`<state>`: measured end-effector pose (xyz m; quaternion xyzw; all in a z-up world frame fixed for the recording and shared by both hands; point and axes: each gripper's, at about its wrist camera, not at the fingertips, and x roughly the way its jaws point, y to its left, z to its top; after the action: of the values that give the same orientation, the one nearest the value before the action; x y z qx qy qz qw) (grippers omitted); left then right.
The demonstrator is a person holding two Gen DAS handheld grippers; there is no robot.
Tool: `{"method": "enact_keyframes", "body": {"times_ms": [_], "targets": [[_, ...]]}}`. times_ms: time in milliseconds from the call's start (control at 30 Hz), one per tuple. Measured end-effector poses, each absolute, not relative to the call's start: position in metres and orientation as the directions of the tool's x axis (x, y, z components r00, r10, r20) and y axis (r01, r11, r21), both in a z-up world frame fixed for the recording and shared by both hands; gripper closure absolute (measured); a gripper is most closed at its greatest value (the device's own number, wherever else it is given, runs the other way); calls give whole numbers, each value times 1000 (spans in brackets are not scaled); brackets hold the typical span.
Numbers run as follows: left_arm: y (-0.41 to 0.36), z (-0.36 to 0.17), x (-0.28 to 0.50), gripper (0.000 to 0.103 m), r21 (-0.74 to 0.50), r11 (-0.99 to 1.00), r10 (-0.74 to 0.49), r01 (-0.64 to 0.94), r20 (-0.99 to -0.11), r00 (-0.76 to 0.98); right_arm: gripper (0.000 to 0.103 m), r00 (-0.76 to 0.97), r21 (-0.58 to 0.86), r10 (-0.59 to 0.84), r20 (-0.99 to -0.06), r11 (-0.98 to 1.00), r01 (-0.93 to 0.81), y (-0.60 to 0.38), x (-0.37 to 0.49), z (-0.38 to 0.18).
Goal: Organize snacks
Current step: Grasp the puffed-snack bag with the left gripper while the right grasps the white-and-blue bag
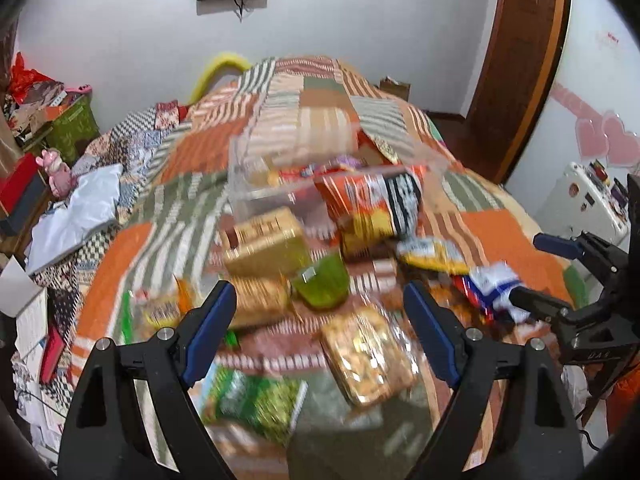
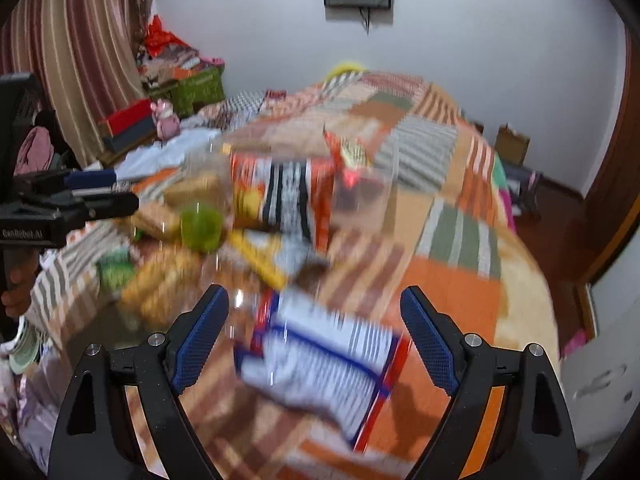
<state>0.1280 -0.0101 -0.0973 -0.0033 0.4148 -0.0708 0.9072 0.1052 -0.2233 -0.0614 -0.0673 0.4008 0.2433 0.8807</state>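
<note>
Snacks lie scattered on a patchwork bedspread [image 2: 460, 288] before a clear box [image 1: 340, 168]. Right gripper [image 2: 314, 336] — fingers wide, empty — hangs over a white-and-blue packet [image 2: 320, 368] lying slantwise between them, while left gripper [image 1: 320, 328], equally wide, hovers over biscuit packs [image 1: 368, 360].

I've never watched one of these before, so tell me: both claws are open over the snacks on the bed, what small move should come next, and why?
Probably lower the right gripper onto the white-and-blue striped snack packet. Its jaws stand open with nothing in them, the packet lies loose on the patchwork quilt right between them, and the clear plastic box beyond already holds some snacks.
</note>
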Motion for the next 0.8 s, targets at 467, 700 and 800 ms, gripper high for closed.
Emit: {"method": "enact_keyframes", "body": {"times_ms": [467,700,800], "targets": [[-36,-147,117,17,-100,982,-173,157,-802,571,16,565,21,286,-774,903,-429,-219,93,-99],[-34,-153,120,29,-122,981,-189,153,-799,571,19,559,69,324,-763,901,-428,-224,92,-99],[-34,-155,122,36,-138,978,-203,157,-801,564,23,554,101,349,-756,898,-428,-230,91,-100]]}}
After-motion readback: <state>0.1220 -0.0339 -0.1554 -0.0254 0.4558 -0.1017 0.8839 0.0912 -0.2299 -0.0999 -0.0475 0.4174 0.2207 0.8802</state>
